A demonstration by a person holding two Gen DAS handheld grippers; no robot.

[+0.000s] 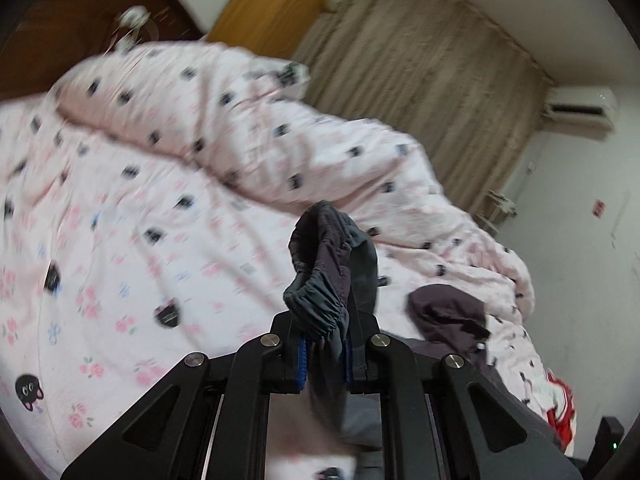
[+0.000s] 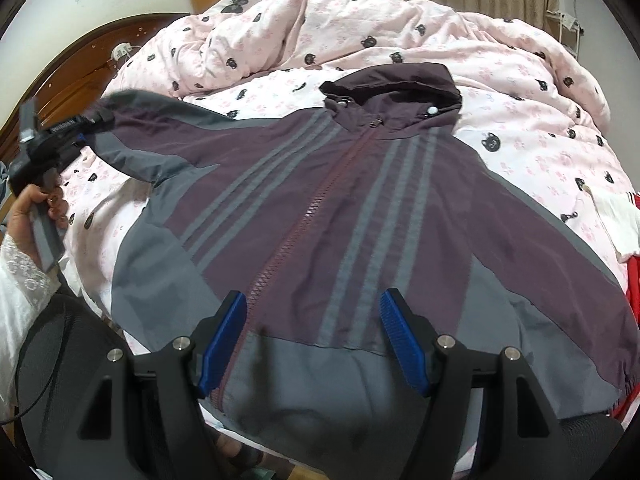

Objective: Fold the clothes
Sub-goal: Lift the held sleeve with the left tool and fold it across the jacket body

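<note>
Sleeve cuff (image 1: pixel 320 300) bunched, pads mostly hidden

heaped quilt (image 2: pixel 360 20) blocks behind jacket (image 2: pixel 320 208) — headboard (image 2: pixel 68 80) left

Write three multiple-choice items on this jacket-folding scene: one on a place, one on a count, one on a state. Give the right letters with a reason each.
1. Where does the jacket lie?
A. on the pink bedspread
B. on a chair
C. on the floor

2. How many grey stripes run down each side of the zipper?
A. one
B. three
C. five

3. What is the left gripper doing?
A. hanging open
B. gripping the hood
C. gripping the sleeve cuff

Answers:
1. A, since the bedspread shows all around it.
2. B, three per side.
3. C, gathered elastic fabric sits between its blue pads.
</note>
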